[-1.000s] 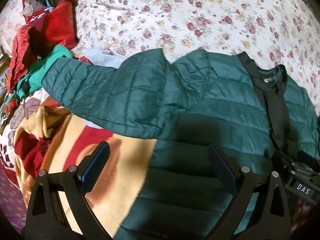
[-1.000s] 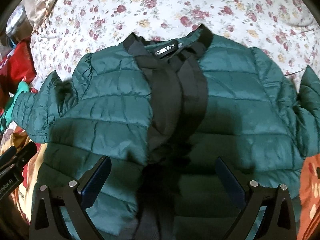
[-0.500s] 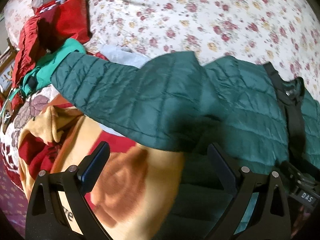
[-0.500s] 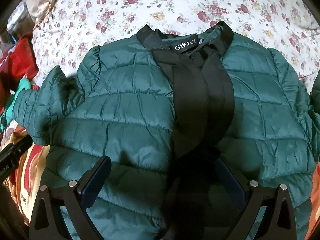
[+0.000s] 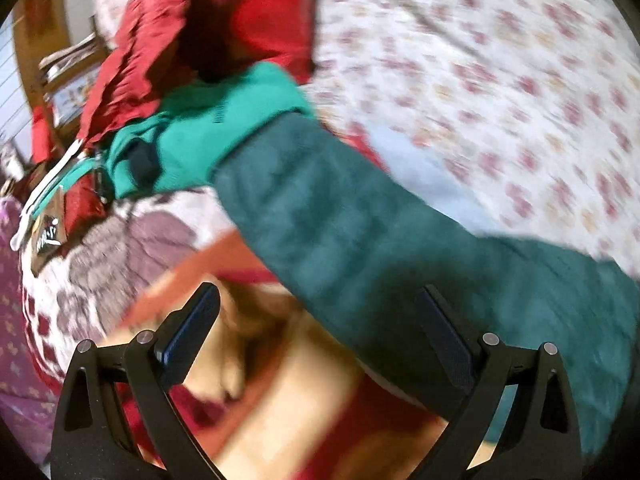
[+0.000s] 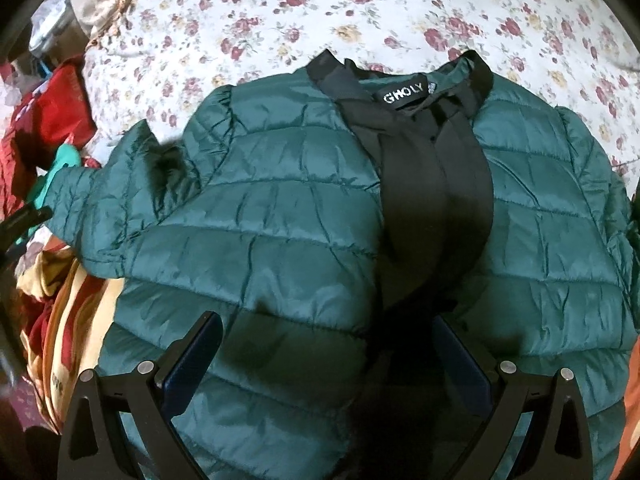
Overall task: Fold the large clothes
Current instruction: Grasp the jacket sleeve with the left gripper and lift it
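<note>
A dark green quilted jacket [image 6: 280, 220] lies front up on the bed, its black placket [image 6: 436, 208] open and a GHOLY label at the collar. My right gripper [image 6: 326, 364] hovers open above the jacket's lower front, nothing between its fingers. In the blurred left wrist view the jacket's left sleeve [image 5: 340, 216] runs diagonally from upper left to lower right. My left gripper [image 5: 316, 340] is open just below that sleeve, over a yellow and red blanket [image 5: 304, 408], holding nothing. The left gripper's tip [image 6: 24, 220] shows at the right wrist view's left edge.
A floral bedsheet [image 6: 320, 12] covers the bed beyond the collar. A pile of red clothes [image 5: 192, 36] and a bright teal garment [image 5: 224, 120] lie by the sleeve's cuff. A flower-patterned blanket [image 5: 120, 248] lies at the left.
My left gripper has swung left, away from the jacket's body toward the sleeve and cuff. The right gripper has crept forward over the jacket's front. Both stayed open.
</note>
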Tool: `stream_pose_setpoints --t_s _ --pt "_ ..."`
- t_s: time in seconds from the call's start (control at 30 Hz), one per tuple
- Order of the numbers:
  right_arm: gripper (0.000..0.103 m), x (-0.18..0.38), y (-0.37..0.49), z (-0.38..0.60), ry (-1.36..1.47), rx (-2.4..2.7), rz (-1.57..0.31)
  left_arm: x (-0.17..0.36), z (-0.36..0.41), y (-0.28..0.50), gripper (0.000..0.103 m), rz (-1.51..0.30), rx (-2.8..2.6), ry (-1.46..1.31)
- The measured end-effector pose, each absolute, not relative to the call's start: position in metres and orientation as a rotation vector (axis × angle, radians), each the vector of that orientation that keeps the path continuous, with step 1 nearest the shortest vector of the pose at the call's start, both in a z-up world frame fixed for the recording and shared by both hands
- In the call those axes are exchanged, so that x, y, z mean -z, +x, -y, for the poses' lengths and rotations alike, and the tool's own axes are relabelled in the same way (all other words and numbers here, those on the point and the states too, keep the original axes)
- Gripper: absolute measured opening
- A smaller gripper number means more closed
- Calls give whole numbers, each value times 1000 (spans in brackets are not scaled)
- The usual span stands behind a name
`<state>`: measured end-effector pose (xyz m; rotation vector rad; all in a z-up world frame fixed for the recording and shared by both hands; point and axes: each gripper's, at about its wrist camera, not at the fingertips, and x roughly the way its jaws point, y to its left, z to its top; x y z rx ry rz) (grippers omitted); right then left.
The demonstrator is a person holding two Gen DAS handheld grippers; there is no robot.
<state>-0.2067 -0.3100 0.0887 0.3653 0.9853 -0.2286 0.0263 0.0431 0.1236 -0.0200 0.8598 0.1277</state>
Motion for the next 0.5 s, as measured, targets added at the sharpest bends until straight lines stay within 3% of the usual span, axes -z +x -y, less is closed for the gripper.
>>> stream_pose_setpoints --t_s 0.17,0.23,0.3,0.4,0.43,0.5 --pt "103 -98 -219 314 402 231 -935 -114 -87 70 99 -828 -251 -82" --pt "103 -99 -223 316 419 240 -924 -105 -99 89 93 -852 -276 -92" --pt "103 -98 -223 316 423 240 -933 -96 -105 100 81 -874 -281 -104" --pt "103 -96 -221 314 410 242 -947 -86 -108 110 74 -868 -273 -111" --pt "103 -94 -220 314 407 244 -951 -85 -106 108 69 -844 -262 -103" --pt "103 -90 -218 314 413 243 -961 -84 -102 108 28 -830 -220 -97"
